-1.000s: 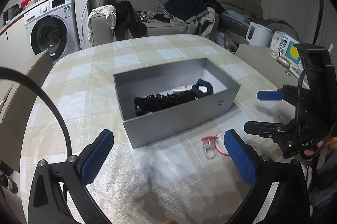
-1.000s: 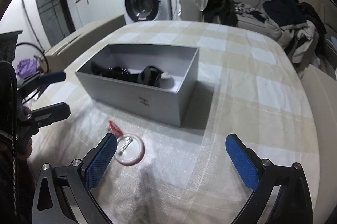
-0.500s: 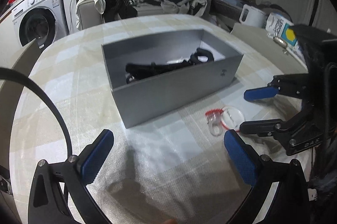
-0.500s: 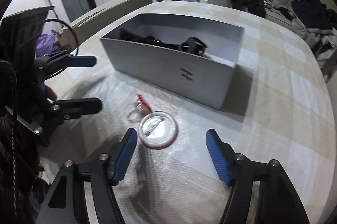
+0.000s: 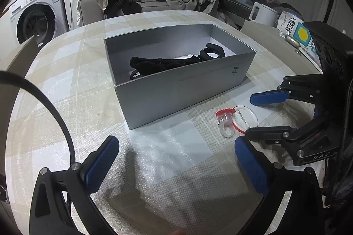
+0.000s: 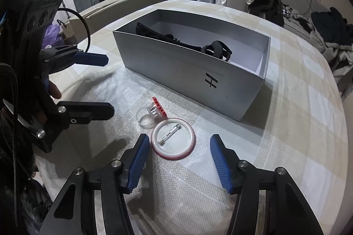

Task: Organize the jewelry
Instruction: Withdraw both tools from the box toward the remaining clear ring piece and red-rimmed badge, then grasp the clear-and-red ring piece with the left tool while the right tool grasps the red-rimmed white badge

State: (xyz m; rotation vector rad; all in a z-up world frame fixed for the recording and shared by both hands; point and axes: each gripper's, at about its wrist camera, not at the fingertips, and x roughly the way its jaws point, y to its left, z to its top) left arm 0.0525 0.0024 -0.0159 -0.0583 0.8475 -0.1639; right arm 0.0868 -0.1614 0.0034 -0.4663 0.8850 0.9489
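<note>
Right gripper (image 6: 177, 153): jaws closing around pin badge (image 6: 173, 139), pads not touching.
Left gripper (image 5: 176, 165): wide open, empty.
Plastic ring (image 6: 150, 114): just beyond badge.

Both grippers have a black frame with silver screws. The right gripper (image 6: 177, 158) and left gripper (image 5: 176, 165) carry ribbed blue pads (image 6: 138, 163). A black cable (image 5: 44, 107) loops beside the left one.

grey box (image 6: 176, 71), red-rimmed white badge (image 6: 173, 139) (beige checked tablecloth (image 6: 297, 102)).
</note>
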